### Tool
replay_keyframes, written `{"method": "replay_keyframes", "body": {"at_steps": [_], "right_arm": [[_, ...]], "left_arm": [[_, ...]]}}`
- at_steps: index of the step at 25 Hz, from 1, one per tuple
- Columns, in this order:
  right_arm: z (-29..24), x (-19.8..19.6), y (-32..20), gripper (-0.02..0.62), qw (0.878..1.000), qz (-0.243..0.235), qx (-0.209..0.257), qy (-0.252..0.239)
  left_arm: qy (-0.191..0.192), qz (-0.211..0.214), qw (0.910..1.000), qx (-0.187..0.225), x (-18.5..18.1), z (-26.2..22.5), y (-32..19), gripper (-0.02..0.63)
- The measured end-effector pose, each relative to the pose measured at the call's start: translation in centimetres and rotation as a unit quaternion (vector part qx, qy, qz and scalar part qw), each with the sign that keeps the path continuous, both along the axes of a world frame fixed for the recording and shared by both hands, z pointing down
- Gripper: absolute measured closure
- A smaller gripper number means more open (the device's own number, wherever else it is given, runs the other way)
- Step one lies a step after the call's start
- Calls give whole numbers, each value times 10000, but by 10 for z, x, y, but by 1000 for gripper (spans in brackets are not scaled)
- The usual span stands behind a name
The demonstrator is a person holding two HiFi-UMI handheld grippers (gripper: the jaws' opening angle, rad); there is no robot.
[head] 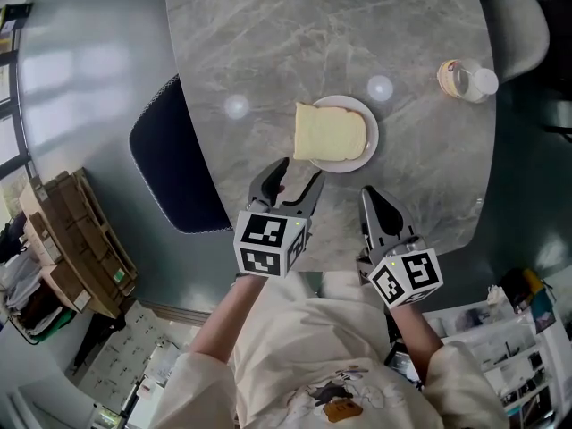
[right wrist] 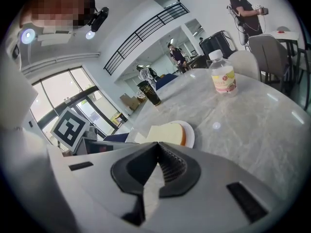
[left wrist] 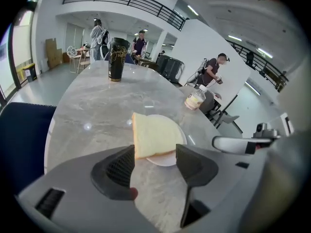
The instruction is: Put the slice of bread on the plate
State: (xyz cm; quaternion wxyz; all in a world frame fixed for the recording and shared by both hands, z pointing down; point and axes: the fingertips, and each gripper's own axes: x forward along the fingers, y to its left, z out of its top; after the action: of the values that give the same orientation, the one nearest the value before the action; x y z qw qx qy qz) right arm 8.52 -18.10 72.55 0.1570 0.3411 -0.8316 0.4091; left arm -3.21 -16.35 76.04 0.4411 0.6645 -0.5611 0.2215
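Far left, chair (head: 170, 159) tucked against the table (head: 268, 43) rim, at nine o'clock from the plate (head: 371, 137). Next, left gripper (head: 300, 172) at seven o'clock from the plate, jaws spread wide with nothing between the pads, aimed at the bread (head: 329, 132) and just short of it. Bread lying flat on the plate already, straight edge overhanging the rim toward nine o'clock, rounded side toward three. Probably very light, soft and spongy, easy to dent or tear under a hard pinch; little risk of slipping. Best taken, if shifted at all, by that overhanging edge, gently, top and bottom: the one spot offering room underneath for a pad. Right gripper (head: 375, 199) at five o'clock from the plate, jaws closed together on nothing. Further right, bottle (head: 465, 80) at two o'clock, well apart, near the table rim. Open tabletop at twelve and between plate and bottle; table edge close behind both grippers at six, so little room there for a low pull-back.
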Motion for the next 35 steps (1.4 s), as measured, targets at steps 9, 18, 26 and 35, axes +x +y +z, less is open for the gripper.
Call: {"method": "replay_keyframes", "body": {"at_steps": [9, 18, 26, 35], "right_arm": [[-26, -2, 16, 589, 9997, 10, 254, 26], [-91, -20, 18, 590, 9949, -80, 1004, -1], [-146, -32, 53, 590, 9916, -89, 1288, 9], [-175, -55, 102, 591, 9896, 32, 1412, 272]], "left_arm": [[382, -83, 9986, 369, 2, -42, 14, 362], [650, 398, 9944, 732, 1, -99, 41, 387], [684, 446, 9900, 1148, -14, -162, 83, 466], [814, 292, 9831, 1612, -65, -215, 126, 595]]}}
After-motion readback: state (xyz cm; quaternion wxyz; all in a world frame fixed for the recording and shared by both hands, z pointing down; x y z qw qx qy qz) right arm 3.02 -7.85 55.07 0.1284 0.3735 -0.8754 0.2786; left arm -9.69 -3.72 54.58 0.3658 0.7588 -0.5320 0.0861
